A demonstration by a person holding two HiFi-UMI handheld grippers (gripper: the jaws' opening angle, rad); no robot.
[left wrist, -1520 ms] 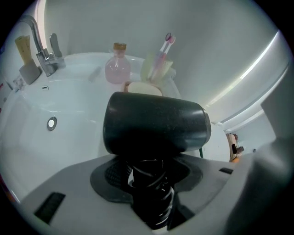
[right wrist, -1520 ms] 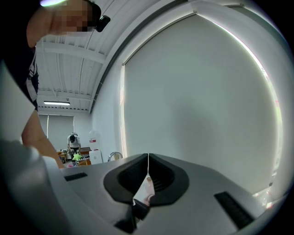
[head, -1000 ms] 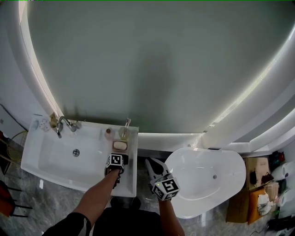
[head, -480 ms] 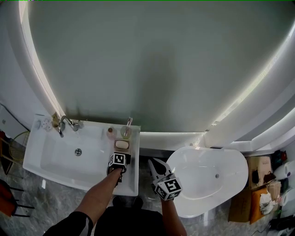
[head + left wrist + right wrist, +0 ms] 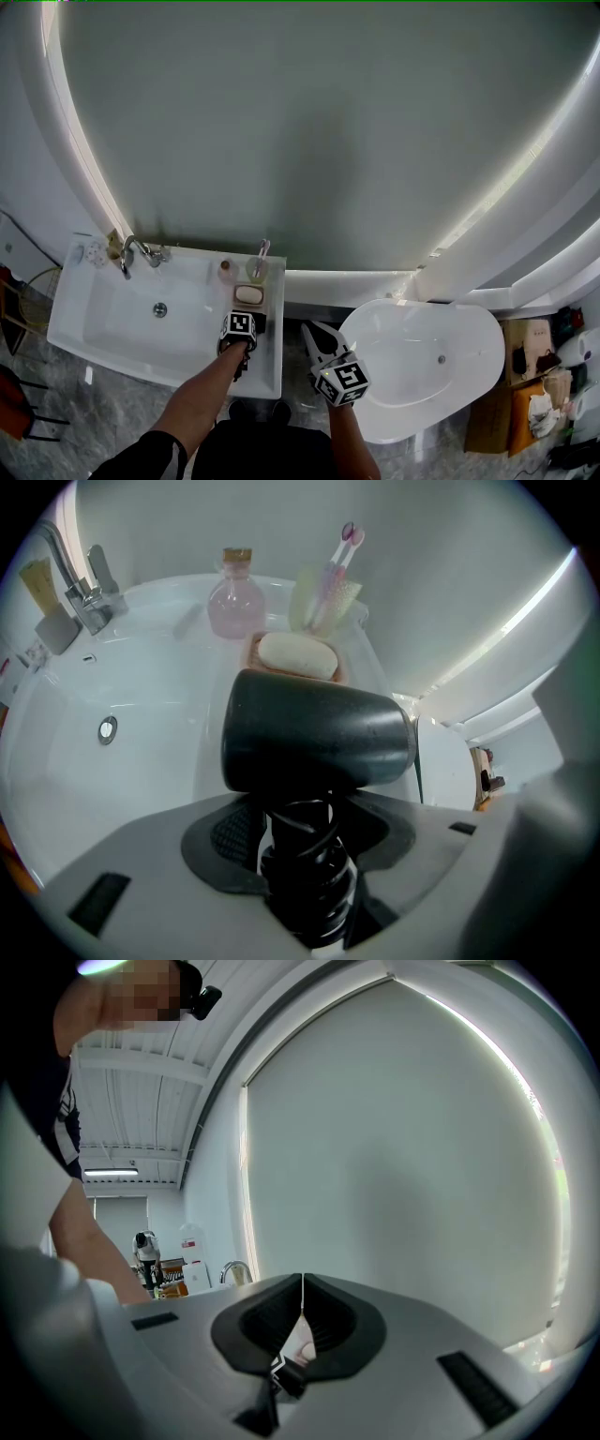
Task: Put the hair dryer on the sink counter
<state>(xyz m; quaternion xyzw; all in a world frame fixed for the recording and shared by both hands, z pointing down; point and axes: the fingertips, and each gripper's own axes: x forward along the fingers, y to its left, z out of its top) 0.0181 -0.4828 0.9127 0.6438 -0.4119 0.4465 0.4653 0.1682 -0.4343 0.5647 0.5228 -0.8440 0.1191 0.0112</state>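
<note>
At the sink counter's (image 5: 268,370) right edge, the left gripper (image 5: 302,822) clamps the rigid, likely top-heavy hair dryer (image 5: 319,742) by its handle (image 5: 305,883); the right gripper (image 5: 302,1321) is closed, empty.

The right hand-held gripper (image 5: 302,1286) has its jaws closed, the dark pads meeting at the tips. Beyond them rises a large pale curved wall panel (image 5: 403,1147), edged at its left by a bright light strip (image 5: 246,1176). Low at the left stands a chrome faucet (image 5: 234,1264). A bare arm (image 5: 89,1241) is nearer, and a distant person (image 5: 145,1251) stands under a ribbed white ceiling (image 5: 141,1101).
</note>
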